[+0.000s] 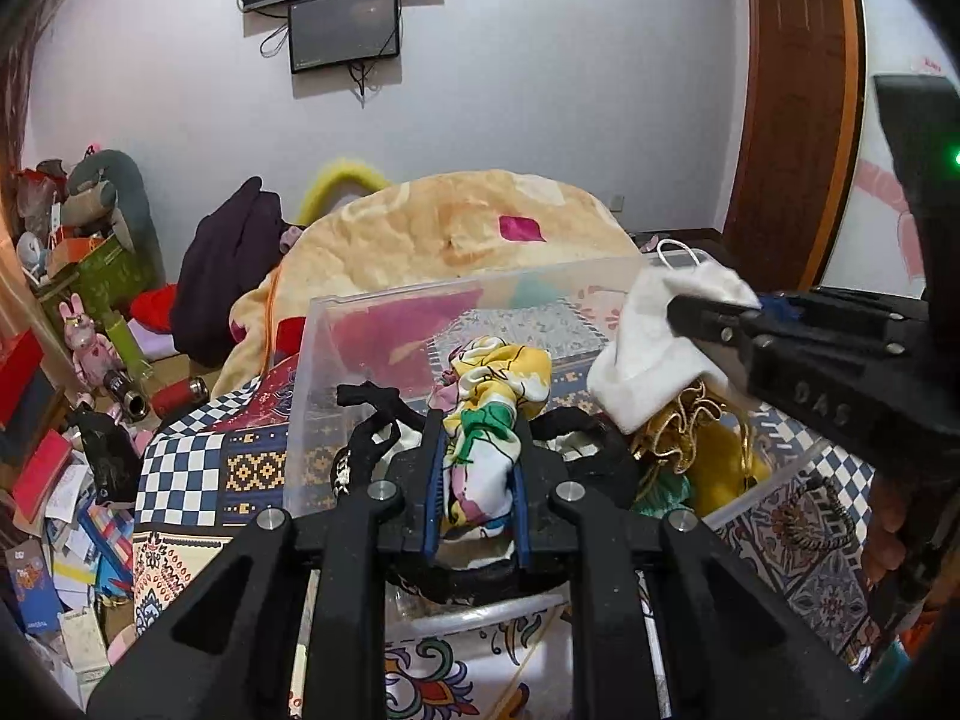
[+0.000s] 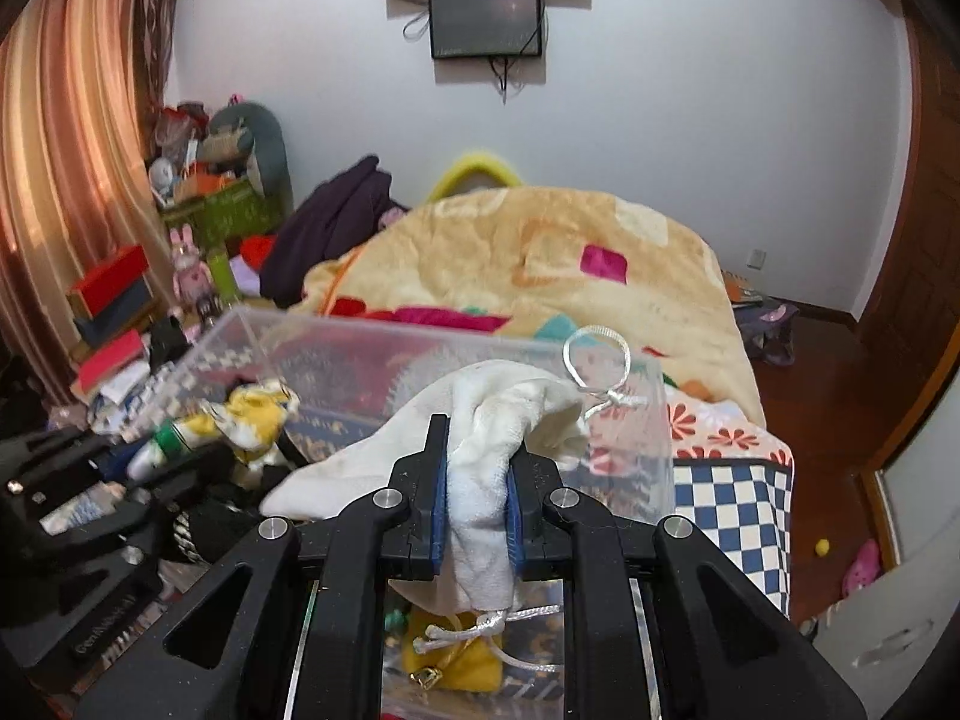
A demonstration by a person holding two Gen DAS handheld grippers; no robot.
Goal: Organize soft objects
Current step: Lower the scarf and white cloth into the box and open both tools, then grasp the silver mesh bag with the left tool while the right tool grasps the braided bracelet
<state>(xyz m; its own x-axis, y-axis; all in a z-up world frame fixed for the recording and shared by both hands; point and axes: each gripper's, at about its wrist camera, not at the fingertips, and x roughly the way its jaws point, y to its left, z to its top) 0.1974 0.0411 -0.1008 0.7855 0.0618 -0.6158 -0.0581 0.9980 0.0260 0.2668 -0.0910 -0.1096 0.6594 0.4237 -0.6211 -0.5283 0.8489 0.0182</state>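
Observation:
My left gripper (image 1: 478, 456) is shut on a yellow, white and green patterned cloth (image 1: 492, 396) and holds it over the clear plastic box (image 1: 384, 306). My right gripper (image 2: 477, 468) is shut on a white soft pouch (image 2: 480, 420) with a white cord loop (image 2: 597, 360), above the same box (image 2: 651, 420). The right gripper also shows in the left wrist view (image 1: 714, 315), with the white pouch (image 1: 654, 342) hanging from it. In the box lie a yellow soft item with gold trim (image 1: 714, 450) and black straps (image 1: 372, 420). The patterned cloth shows at left in the right wrist view (image 2: 252, 414).
The box rests on a bed with a patchwork cover (image 1: 198, 468) and a peach blanket (image 1: 456, 228). A dark garment (image 1: 228, 264) lies behind. Toys, boxes and papers (image 1: 72, 360) crowd the floor at left. A wooden door (image 1: 786, 108) is at right.

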